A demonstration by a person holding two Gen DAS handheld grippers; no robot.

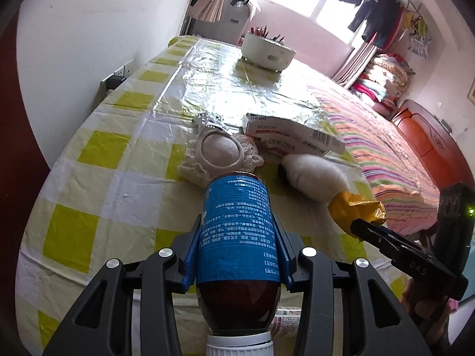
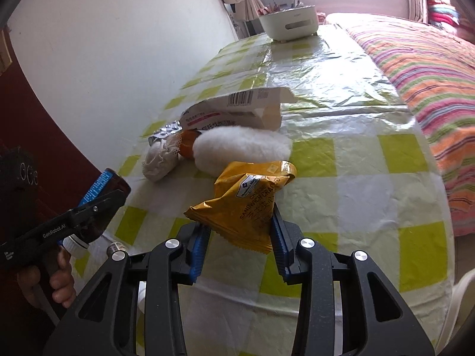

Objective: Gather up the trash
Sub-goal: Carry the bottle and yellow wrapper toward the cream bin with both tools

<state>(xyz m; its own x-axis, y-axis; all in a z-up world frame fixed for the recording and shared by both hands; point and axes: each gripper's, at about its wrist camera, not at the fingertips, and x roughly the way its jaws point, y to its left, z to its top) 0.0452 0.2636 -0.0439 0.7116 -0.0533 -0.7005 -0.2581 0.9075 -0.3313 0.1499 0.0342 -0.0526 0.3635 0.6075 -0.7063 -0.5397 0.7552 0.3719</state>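
A brown bottle (image 1: 237,195) with a blue label and a white cap lies lengthwise between the blue pads of my left gripper (image 1: 239,237), which is shut on it, cap end toward the camera. My right gripper (image 2: 239,222) is shut on a crumpled yellow cracker wrapper (image 2: 252,190), held just above the checked tablecloth (image 2: 356,192). In the left wrist view the right gripper (image 1: 371,228) shows at the right with the wrapper (image 1: 353,207). The left gripper (image 2: 98,204) and its bottle (image 2: 101,184) appear at the left of the right wrist view.
On the table lie an opened medicine box (image 2: 234,112), a blister pack (image 2: 167,129), a beige lace-edged pad (image 2: 160,160), a white fluffy item (image 2: 240,148) and something orange (image 2: 187,145). A white tub (image 2: 289,23) stands at the far end. A striped bedspread (image 2: 430,68) lies right.
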